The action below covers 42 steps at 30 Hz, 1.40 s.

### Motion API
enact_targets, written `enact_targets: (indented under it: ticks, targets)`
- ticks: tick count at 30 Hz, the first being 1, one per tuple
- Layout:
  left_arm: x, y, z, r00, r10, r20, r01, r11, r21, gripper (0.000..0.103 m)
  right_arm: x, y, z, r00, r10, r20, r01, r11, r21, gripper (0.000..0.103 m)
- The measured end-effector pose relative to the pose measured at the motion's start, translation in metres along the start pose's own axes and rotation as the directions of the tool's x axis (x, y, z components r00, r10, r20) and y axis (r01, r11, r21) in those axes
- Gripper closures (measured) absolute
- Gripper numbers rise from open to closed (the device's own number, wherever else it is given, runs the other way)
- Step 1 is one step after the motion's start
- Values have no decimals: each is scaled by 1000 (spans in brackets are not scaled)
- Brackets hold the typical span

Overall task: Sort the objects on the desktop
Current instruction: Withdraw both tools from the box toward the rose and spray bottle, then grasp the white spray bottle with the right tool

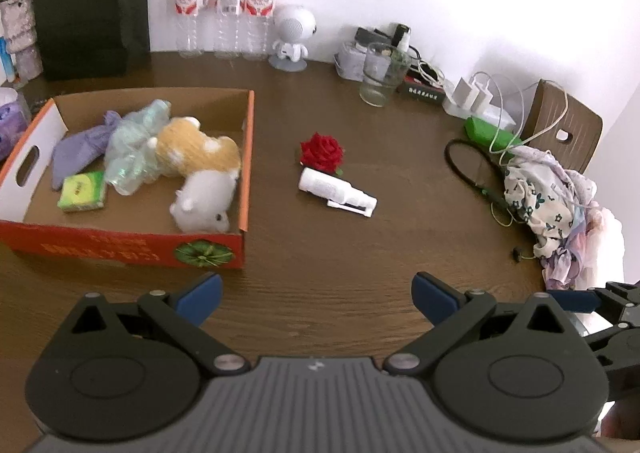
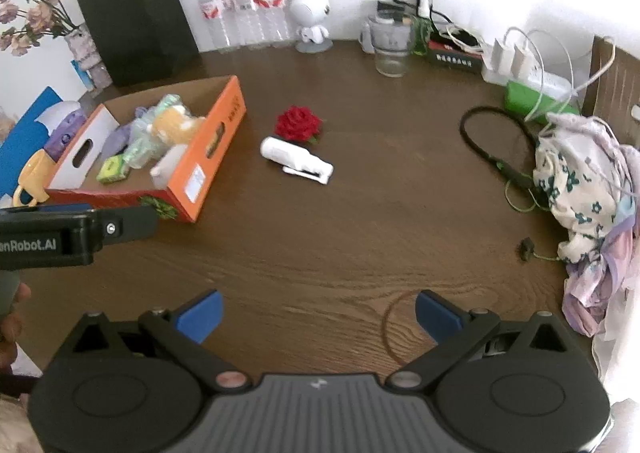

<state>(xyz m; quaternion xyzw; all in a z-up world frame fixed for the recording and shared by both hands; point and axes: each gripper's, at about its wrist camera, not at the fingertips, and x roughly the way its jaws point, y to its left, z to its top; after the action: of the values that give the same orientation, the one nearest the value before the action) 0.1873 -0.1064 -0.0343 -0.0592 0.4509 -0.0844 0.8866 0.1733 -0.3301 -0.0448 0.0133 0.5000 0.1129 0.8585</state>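
Right gripper (image 2: 318,317) at 6 o'clock, blue pads wide apart, nothing between them, over bare brown table (image 2: 340,237). Left gripper (image 2: 120,227) enters at 9 o'clock; jaw state not readable. Orange cardboard box (image 2: 208,157) at 10 o'clock holds plush toys, crumpled plastic, green packet. Red rose (image 2: 298,124) near centre, white spray bottle (image 2: 296,160) lying just beside it. Floral cloth pile (image 2: 580,189) at 3 o'clock.
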Motion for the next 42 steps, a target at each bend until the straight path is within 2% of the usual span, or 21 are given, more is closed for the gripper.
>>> enact_targets:
  ticks: [10,15,23,28,34,42]
  targets:
    - [34,-13,6,998,18,-52,-18,1000,-4,0,29,-26,11,999,23,-47,-22,1000,3,0]
    - [49,-11,28,999,52,-15,-52,999,-6,0,44,-32,36,999,31,-19,-31,1000,-3,0]
    - [79,-15,67,995,81,52,-85,994,75,0,76,-36,87,997,37,65,-34,998,-60,0]
    - [101,-15,86,993,96,73,-106,984,141,0,100,-32,105,996,47,76,-37,990,-133,0]
    - [127,-11,103,993,100,63,-109,978,176,5,130,-24,112,997,56,46,-45,976,-211,5]
    - [149,-8,110,997,72,23,-76,978,196,21,157,-20,121,996,85,21,-77,965,-249,11]
